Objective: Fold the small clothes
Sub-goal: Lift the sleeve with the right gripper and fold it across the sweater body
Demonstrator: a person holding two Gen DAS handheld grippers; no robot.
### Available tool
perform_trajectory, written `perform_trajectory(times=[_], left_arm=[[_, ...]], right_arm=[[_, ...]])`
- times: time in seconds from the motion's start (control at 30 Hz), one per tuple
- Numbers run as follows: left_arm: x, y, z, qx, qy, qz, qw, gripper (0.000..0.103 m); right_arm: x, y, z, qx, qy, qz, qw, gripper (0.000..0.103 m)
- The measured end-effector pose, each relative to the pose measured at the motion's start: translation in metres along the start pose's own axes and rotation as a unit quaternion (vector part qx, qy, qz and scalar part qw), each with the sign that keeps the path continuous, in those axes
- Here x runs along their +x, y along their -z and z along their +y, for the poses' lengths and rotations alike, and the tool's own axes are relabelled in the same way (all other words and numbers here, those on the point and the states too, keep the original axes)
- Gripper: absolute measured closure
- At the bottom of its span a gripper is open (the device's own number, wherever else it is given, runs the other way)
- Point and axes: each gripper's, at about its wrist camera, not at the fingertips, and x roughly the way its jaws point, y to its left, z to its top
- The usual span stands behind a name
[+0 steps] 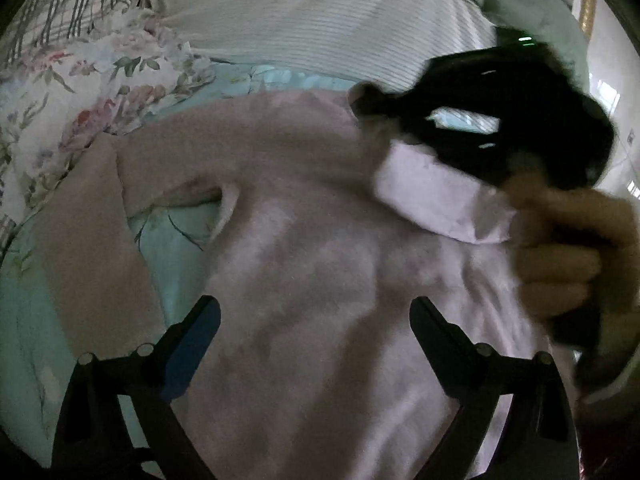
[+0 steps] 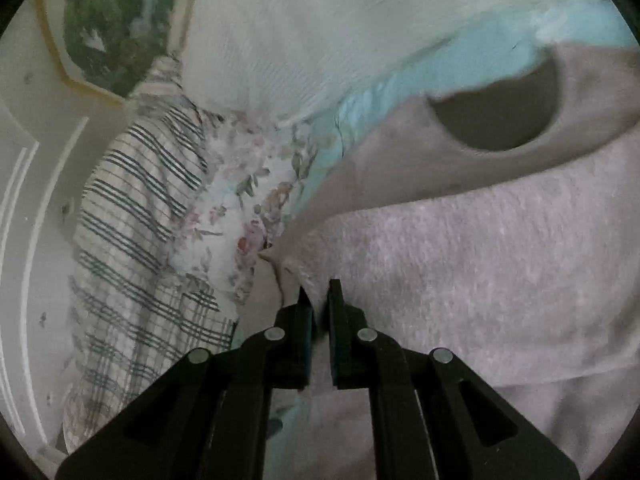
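A small pink fleece garment point(image 1: 304, 248) lies spread on a light blue bed sheet point(image 1: 180, 240). My left gripper point(image 1: 316, 320) is open and hovers over the middle of the garment, holding nothing. In the left wrist view my right gripper point(image 1: 372, 100) appears at the upper right, held by a hand, pinching the garment's far edge and lifting it. In the right wrist view my right gripper point(image 2: 320, 292) is shut on a corner of the pink garment point(image 2: 480, 248), whose neck opening point(image 2: 500, 116) gapes above.
A floral pillow point(image 1: 100, 92) and a plaid cloth point(image 2: 132, 240) lie to the side. A white ribbed blanket point(image 1: 320, 12) lies behind the garment. A framed picture point(image 2: 108, 28) hangs on the wall.
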Motion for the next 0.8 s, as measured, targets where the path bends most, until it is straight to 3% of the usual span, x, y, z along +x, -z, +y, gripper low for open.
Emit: perform_trajectory(times=[0.13,0.2,0.23,0.3,0.4,0.47,0.57,0.67,0.7,0.73,0.77,0.8], left_arm=[[0.025,-0.018,0.016,-0.020,0.013,0.009,0.9997,0.011],[0.042,-0.029,0.022,-0.033,0.022,0.014,0.9991,0.011],[0.048,-0.034,0.024,-0.035,0.022,0.016,0.9990,0.012],[0.064,-0.044,0.027,-0.040,0.022,0.020,0.9988,0.012],[0.088,-0.061,0.032,-0.055,0.038,0.033,0.9972,0.012],[0.107,-0.070,0.035,-0.069,0.057,0.045,0.9949,0.012],[0.127,-0.079,0.030,-0.068,0.052,0.052,0.9950,0.012],[0.136,-0.088,0.022,-0.049,0.026,0.039,0.9977,0.033],[0.135,-0.091,0.022,-0.046,0.015,0.032,0.9983,0.051],[0.133,-0.092,0.023,-0.047,0.018,0.027,0.9984,0.090],[0.133,-0.094,0.025,-0.058,0.045,0.031,0.9968,0.097],[0.130,-0.095,0.027,-0.071,0.062,0.027,0.9952,0.097]], right_arm=[[0.052,-0.005,-0.014,-0.001,0.022,0.021,1.000,0.091],[0.067,-0.008,-0.029,0.016,0.030,0.034,0.999,0.084],[0.073,-0.010,-0.037,0.026,0.028,0.043,0.998,0.075],[0.068,-0.012,-0.043,0.043,0.006,0.040,0.998,0.075],[0.022,-0.010,-0.046,0.037,-0.014,0.002,0.999,0.074],[-0.009,-0.004,-0.048,0.027,-0.008,-0.024,0.999,0.074],[-0.067,0.016,-0.057,0.022,0.005,-0.071,0.997,0.074],[-0.114,0.044,-0.071,0.029,0.033,-0.107,0.993,0.074],[-0.130,0.054,-0.077,0.033,0.046,-0.118,0.991,0.074],[-0.140,0.060,-0.080,0.037,0.056,-0.125,0.990,0.074],[-0.154,0.070,-0.087,0.043,0.070,-0.135,0.987,0.074],[-0.161,0.075,-0.091,0.048,0.080,-0.141,0.986,0.074]])
